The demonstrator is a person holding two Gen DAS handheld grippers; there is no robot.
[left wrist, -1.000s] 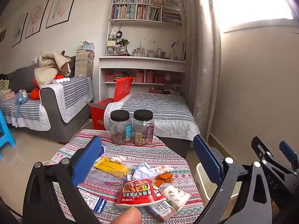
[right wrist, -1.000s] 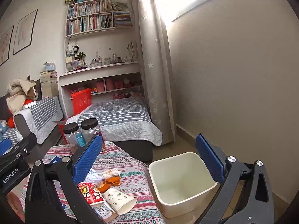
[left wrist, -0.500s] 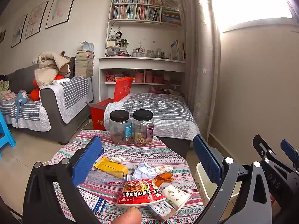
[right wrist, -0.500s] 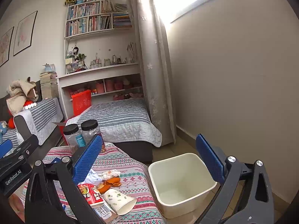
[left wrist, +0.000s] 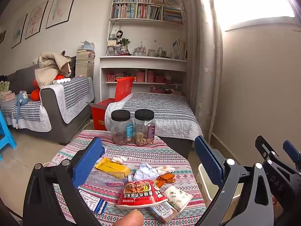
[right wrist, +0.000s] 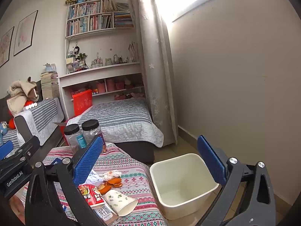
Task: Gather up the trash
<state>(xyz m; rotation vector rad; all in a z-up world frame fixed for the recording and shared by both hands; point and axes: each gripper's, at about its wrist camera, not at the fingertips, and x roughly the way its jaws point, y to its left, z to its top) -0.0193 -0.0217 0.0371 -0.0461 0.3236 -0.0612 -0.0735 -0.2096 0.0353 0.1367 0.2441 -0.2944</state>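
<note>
Trash lies on the patterned table (left wrist: 150, 152) beneath both spread, empty grippers: a red snack packet (left wrist: 141, 192) and paper cup (left wrist: 178, 197) under the left gripper (left wrist: 148, 162). Below the right gripper (right wrist: 150, 162), between its fingers, the white bin (right wrist: 182, 184) stands beside the table.

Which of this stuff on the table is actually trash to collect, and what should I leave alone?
For the job: red snack wrapper, paper cup, crumpled tissue, yellow packet, orange peel, white bin.

Leave: two black-lidded jars, patterned tablecloth.

Cream bin (right wrist: 185, 183), red-striped patterned tablecloth (left wrist: 165, 153)
</note>
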